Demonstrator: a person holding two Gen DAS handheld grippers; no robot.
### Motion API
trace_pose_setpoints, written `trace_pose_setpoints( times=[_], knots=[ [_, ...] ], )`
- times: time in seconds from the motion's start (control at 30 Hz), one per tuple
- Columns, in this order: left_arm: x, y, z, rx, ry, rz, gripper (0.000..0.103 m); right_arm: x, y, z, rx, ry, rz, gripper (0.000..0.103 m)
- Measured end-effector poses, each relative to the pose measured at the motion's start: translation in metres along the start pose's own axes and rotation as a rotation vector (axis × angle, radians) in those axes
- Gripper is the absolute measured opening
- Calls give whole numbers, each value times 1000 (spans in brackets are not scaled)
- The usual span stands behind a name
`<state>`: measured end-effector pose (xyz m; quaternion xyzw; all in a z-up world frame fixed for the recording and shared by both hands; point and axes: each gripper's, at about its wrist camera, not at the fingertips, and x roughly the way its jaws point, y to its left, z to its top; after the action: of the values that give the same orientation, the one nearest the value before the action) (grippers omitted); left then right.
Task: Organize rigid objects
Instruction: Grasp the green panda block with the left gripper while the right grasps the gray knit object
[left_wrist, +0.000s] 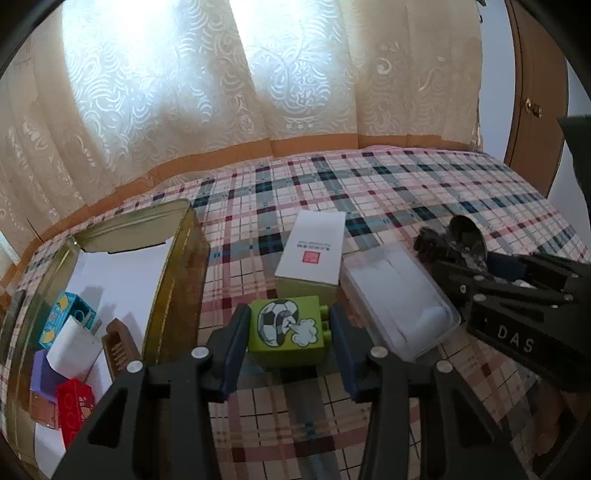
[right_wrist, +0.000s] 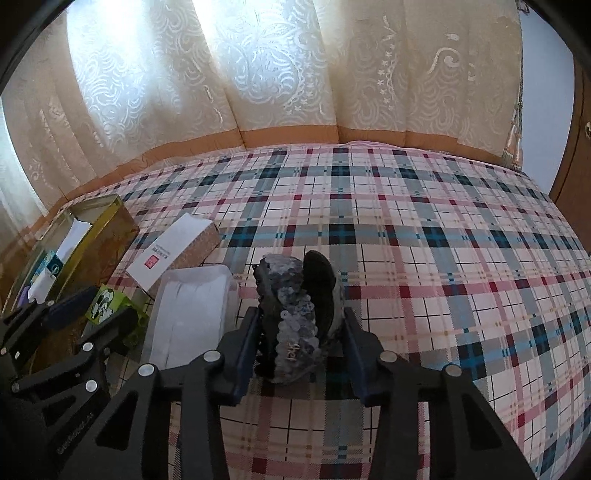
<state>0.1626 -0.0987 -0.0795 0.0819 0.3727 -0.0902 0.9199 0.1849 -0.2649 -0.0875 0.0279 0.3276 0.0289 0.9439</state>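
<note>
On the plaid bed (left_wrist: 406, 192), the left claw (left_wrist: 288, 332) closes on the flat sides of a green block (left_wrist: 286, 328) (light, stiff, likely slick plastic) beside the tin (left_wrist: 177, 273), while the right claw (right_wrist: 301, 328) pinches a sequined clip (right_wrist: 295, 321), knobbly, perhaps fragile.

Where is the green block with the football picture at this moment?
In the left wrist view the green block sits low in the middle on the checked cloth, between the fingers of the left gripper, with the white box just behind it.
</note>
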Motion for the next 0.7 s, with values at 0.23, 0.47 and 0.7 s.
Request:
trace_pose_setpoints(
  times=[0.23,0.47,0.7],
  knots=[
    [12,5,0,-40,66,-52,45,-6,-3,0,21,-30,-1,45],
    [8,7,-2,-50,43,-54,42,-13,1,-2,-1,-63,-14,45],
    [-5,7,-2,-50,-32,-12,42,-17,4,-5,-9,-77,-20,45]
  ],
)
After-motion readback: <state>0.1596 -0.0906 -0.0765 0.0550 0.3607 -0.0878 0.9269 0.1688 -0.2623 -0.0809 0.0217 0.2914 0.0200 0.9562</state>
